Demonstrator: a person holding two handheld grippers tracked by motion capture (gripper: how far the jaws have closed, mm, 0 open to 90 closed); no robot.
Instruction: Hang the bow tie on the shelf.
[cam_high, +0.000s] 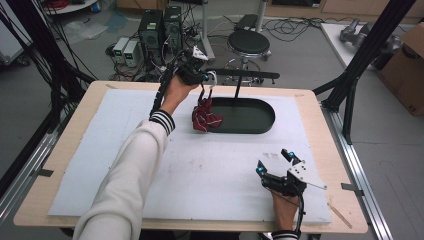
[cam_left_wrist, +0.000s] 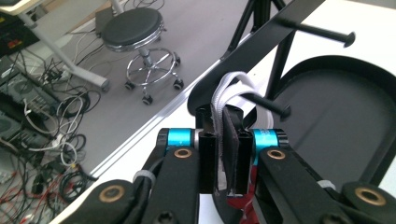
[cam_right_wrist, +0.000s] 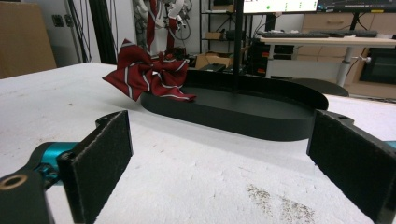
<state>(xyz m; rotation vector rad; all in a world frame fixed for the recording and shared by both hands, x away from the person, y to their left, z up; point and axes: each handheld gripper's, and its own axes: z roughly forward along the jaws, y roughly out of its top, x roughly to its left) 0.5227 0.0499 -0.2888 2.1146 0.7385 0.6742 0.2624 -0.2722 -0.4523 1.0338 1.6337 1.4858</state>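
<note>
Left claw (cam_high: 206, 80) pinches the white strap (cam_left_wrist: 229, 88) of a red striped bow tie (cam_high: 205, 118), which hangs over the near-left rim of the black oval tray (cam_high: 250, 116); the strap sits right at a peg (cam_left_wrist: 266, 103) of the black rack (cam_high: 243, 75), so I judge the hanging nearly done, with looping it fully on and letting go still left. Right claw (cam_high: 274, 162) rests spread and empty on the desk (cam_high: 210, 170), well apart, with bare room between.
</note>
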